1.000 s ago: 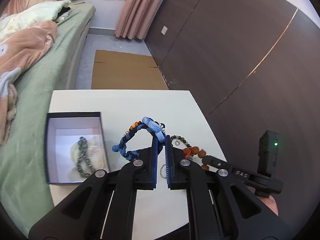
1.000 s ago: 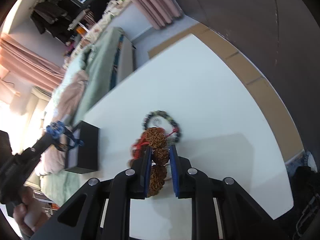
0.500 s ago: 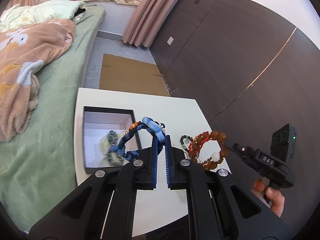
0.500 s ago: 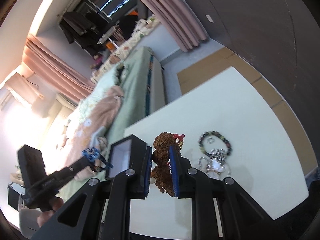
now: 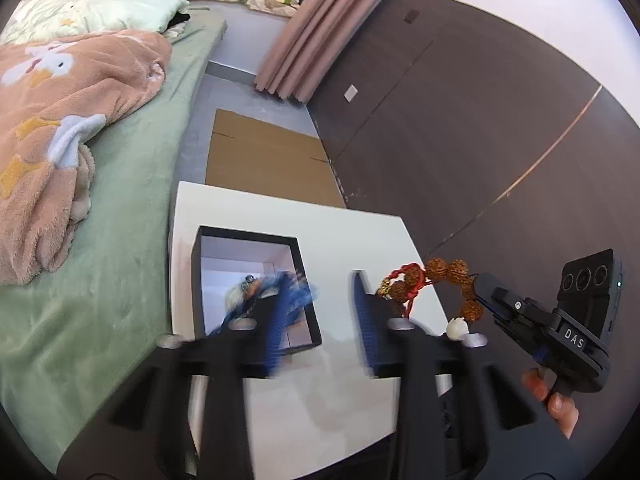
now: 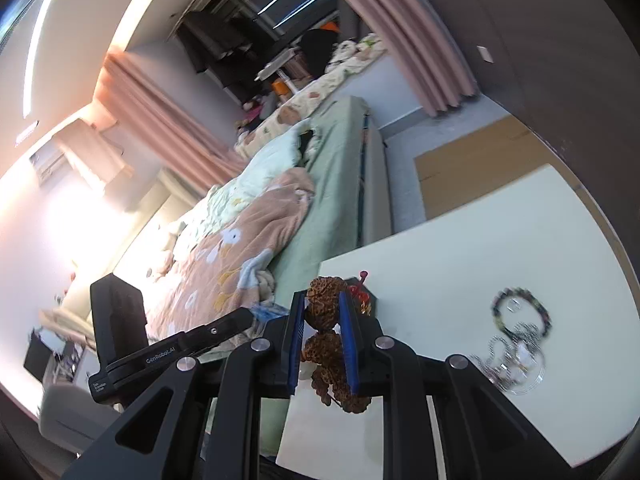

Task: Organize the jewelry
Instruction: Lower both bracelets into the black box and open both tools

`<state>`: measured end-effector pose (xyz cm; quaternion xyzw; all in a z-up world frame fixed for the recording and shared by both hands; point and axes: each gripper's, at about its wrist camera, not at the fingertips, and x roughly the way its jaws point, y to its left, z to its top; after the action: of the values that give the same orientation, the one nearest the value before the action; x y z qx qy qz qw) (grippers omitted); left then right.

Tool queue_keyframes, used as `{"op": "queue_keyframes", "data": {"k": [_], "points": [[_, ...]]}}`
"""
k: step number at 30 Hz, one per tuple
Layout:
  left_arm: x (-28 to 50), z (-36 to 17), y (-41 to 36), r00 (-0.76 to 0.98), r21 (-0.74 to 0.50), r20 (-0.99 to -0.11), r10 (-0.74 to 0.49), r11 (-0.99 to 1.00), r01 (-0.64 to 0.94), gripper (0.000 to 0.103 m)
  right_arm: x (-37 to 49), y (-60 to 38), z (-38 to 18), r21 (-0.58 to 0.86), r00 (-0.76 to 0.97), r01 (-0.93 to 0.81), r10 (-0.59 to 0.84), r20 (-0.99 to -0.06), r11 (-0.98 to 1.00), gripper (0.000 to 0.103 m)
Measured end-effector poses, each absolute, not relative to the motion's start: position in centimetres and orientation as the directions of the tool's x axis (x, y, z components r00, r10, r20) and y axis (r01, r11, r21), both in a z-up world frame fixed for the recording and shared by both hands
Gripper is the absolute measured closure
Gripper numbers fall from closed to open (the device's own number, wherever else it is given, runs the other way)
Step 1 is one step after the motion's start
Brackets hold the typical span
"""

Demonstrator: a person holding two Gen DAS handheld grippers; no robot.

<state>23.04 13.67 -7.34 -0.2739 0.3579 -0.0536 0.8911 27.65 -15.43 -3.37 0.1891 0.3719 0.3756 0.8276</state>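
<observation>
Left gripper [image 5: 320, 312]: jaws opening, blurred, spread apart above the near end of the box; nothing pressed between the pads.
Blue bracelet [image 5: 298, 292]: a blurred blue braided band, beside the left-hand finger and over the box opening, free of the pads; whether it was in the air or already resting in the box could not be told.
Right gripper [image 6: 322, 344]: jaws clenched on the brown bead bracelet, held up off the table.
Brown bead bracelet [image 6: 322, 312]: large rough brown beads on a red cord, pinched between the blue pads; a few beads hung below the pads, and a red knot stood up beside the right-hand finger. In the left wrist view it hung in a loop from the right gripper's tip, with one white bead [image 5: 457, 326] at the bottom, above the table's right side.
Box [image 5: 298, 252]: black outside, white inside, lid off, on the table's left part near the bed; held a dark bead string on a pale piece of padding.
Table [image 6: 500, 240]: white, small, set against the bed.
Loose jewelry [image 6: 520, 312]: a dark bead bracelet, with silver chains and rings just beside it, lay on the table, well apart from the box.
Hand [image 5: 554, 400]: fingers wrapped round the right gripper's handle.
Bed [image 5: 132, 200]: green sheet, pink patterned blanket piled on it.
Cardboard [image 5: 260, 160]: flat sheet on the floor beyond the table.
</observation>
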Motion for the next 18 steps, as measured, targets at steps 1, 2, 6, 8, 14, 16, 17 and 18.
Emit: {"op": "queue_keyframes", "data": {"k": [1,2,6,8,14,16,17,18], "points": [[22.9,-7.4,14.0,0.742,-0.527,-0.606,-0.286,0.843,-0.105,0.056,27.9,-14.6,-3.2,0.583,0.434,-0.491,0.762,-0.481,0.647,0.086],[22.8,-7.4,14.4,0.745,-0.530,-0.604,-0.284,0.841,-0.110,0.054,28.0,-14.0,-3.1,0.577,0.429,-0.497,0.761,-0.486,0.648,0.086],[22.0,-7.6,16.3,0.759,-0.533,-0.598,-0.258,0.835,-0.137,0.045,28.6,-11.7,-3.0,0.552,0.403,-0.525,0.760,-0.509,0.648,0.086],[21.3,-7.7,17.5,0.770,-0.537,-0.592,-0.236,0.829,-0.159,0.042,29.1,-10.7,-2.9,0.539,0.396,-0.535,0.756,-0.521,0.651,0.086],[19.5,-8.0,20.6,0.783,-0.541,-0.593,-0.189,0.814,-0.213,0.041,30.3,-7.3,-2.4,0.512,0.354,-0.568,0.753,-0.555,0.644,0.085],[19.0,-8.1,21.3,0.785,-0.539,-0.595,-0.176,0.811,-0.227,0.040,30.7,-6.1,-3.0,0.522,0.318,-0.562,0.750,-0.580,0.642,0.083],[18.8,-8.0,21.6,0.785,-0.539,-0.595,-0.172,0.810,-0.232,0.039,30.9,-5.7,-3.5,0.535,0.296,-0.552,0.750,-0.591,0.639,0.081],[18.7,-8.1,21.9,0.785,-0.538,-0.597,-0.165,0.809,-0.239,0.038,30.8,-5.6,-3.6,0.541,0.289,-0.550,0.752,-0.592,0.637,0.075]]}}
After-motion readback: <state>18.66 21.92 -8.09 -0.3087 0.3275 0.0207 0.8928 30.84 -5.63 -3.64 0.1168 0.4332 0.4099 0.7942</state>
